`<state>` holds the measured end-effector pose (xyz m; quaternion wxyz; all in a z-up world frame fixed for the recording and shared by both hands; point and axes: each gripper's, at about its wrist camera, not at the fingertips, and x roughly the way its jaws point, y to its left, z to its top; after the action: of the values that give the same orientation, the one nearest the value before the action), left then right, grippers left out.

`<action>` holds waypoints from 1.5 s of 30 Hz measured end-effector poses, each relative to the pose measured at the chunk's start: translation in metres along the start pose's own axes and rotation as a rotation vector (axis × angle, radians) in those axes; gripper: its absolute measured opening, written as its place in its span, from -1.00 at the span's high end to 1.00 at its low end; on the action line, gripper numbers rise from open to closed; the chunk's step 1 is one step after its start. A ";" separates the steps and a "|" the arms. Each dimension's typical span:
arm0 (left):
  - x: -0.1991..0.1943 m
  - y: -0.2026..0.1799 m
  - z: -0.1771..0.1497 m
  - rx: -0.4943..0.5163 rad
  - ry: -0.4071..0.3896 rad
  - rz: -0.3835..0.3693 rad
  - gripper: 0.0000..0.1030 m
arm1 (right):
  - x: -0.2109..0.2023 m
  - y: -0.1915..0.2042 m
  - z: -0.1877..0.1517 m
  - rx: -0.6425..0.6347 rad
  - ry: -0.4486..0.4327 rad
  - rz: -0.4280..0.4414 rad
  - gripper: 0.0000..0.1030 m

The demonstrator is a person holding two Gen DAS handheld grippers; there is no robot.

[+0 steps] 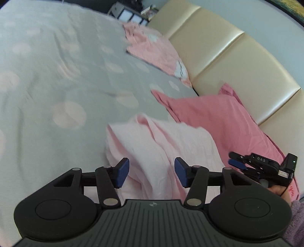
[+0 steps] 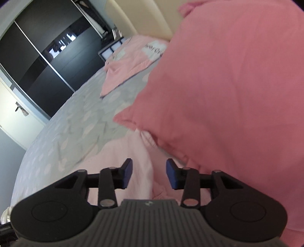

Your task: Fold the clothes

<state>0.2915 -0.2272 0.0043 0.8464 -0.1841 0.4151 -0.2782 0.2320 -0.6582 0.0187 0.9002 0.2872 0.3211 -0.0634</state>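
Left gripper (image 1: 152,172): jaws well apart, blue pads clear of cloth on both sides, nothing gripped; light pink garment (image 1: 167,144) lies between and beneath them. Right gripper (image 2: 149,173): jaws parted, narrower gap than left, pads not pressing anything; same light pink garment (image 2: 133,155) runs under and between them. Right gripper also seen at lower right of left wrist view (image 1: 235,160), w/ a hand (image 1: 279,191) and fuzzy mauve sleeve (image 1: 296,220) behind it.

Light pink garment: crumpled, bunched in soft folds, lower centre of both views, lying on bedspread, its far edge touching the pillow.

Pillow (image 1: 218,117), deeper pink: just beside garment, right of centre in left wrist view; fills right half of right wrist view (image 2: 228,85).

Bedspread (image 1: 57,76): grey w/ pale pink dots, left and centre of frame.

Second pink item w/ white patches (image 1: 152,49): upper centre, on bedspread, well apart from garment. Kind unclear.

Headboard (image 1: 228,53): cream, padded panels, upper right.

Wardrobe (image 2: 38,62): dark sliding doors, upper left of right wrist view.

Shelf unit (image 1: 133,15): top centre, blurred.
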 end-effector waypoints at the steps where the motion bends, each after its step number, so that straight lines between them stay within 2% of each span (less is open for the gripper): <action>1: -0.008 -0.005 0.002 0.023 -0.027 0.025 0.03 | -0.004 0.005 0.001 -0.020 -0.018 -0.003 0.37; 2: -0.016 -0.010 0.003 0.048 -0.056 0.057 0.08 | -0.008 0.010 0.001 -0.035 -0.035 0.008 0.43; 3: -0.022 -0.018 0.003 0.077 -0.086 0.095 0.33 | -0.012 0.016 0.001 -0.048 -0.052 0.022 0.48; 4: -0.025 -0.025 0.003 0.097 -0.105 0.105 0.41 | -0.014 0.021 0.001 -0.058 -0.062 0.039 0.58; 5: -0.026 -0.032 0.004 0.111 -0.121 0.105 0.41 | -0.016 0.027 0.001 -0.067 -0.070 0.056 0.59; 8: -0.021 -0.049 0.004 0.112 -0.142 0.040 0.44 | -0.013 0.048 0.001 -0.096 -0.079 0.102 0.65; 11: -0.002 -0.063 0.000 0.124 -0.149 0.008 0.44 | -0.001 0.065 -0.002 -0.112 -0.091 0.153 0.65; 15: 0.036 -0.072 -0.006 0.153 -0.131 -0.002 0.44 | 0.034 0.078 -0.014 -0.117 -0.052 0.178 0.68; 17: 0.053 -0.066 -0.008 0.141 -0.110 0.023 0.45 | 0.055 0.080 -0.021 -0.113 -0.012 0.178 0.68; 19: 0.069 -0.056 -0.010 0.112 -0.086 0.060 0.58 | 0.071 0.078 -0.028 -0.102 0.019 0.169 0.68; 21: 0.080 -0.037 -0.012 0.056 -0.056 0.109 0.66 | 0.085 0.069 -0.034 -0.076 0.039 0.143 0.84; 22: 0.085 -0.027 -0.013 0.030 -0.036 0.128 0.67 | 0.091 0.063 -0.035 -0.056 0.049 0.127 1.00; 25: 0.096 0.003 -0.021 -0.018 0.029 0.157 0.68 | 0.110 0.047 -0.038 0.009 0.078 0.100 1.00; 26: 0.096 0.007 -0.024 -0.005 0.025 0.147 0.68 | 0.112 0.046 -0.039 0.012 0.076 0.093 1.00; 32: 0.093 0.004 -0.022 0.032 0.043 0.150 0.69 | 0.111 0.045 -0.038 0.014 0.037 0.030 1.00; 33: 0.093 0.003 -0.022 0.041 0.047 0.156 0.69 | 0.108 0.042 -0.036 0.017 0.030 0.007 1.00; 35: 0.091 -0.003 -0.020 0.102 0.059 0.186 0.69 | 0.098 0.033 -0.031 0.014 0.015 -0.117 1.00; 36: 0.089 -0.007 -0.019 0.130 0.062 0.196 0.69 | 0.092 0.024 -0.029 0.025 0.013 -0.142 1.00; 39: 0.069 -0.020 -0.011 0.191 0.046 0.187 0.68 | 0.066 0.006 -0.021 0.010 -0.002 -0.118 0.87; 42: 0.040 -0.040 -0.011 0.239 -0.010 0.147 0.68 | 0.033 0.006 -0.017 -0.014 -0.043 -0.003 0.70; 45: 0.020 -0.065 -0.024 0.309 -0.016 0.090 0.68 | 0.010 0.017 -0.024 -0.060 -0.024 0.115 0.53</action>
<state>0.2614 -0.2922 0.0129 0.8795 -0.0351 0.3686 -0.2989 0.2321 -0.6298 0.0054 0.9145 0.2770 0.2949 -0.0054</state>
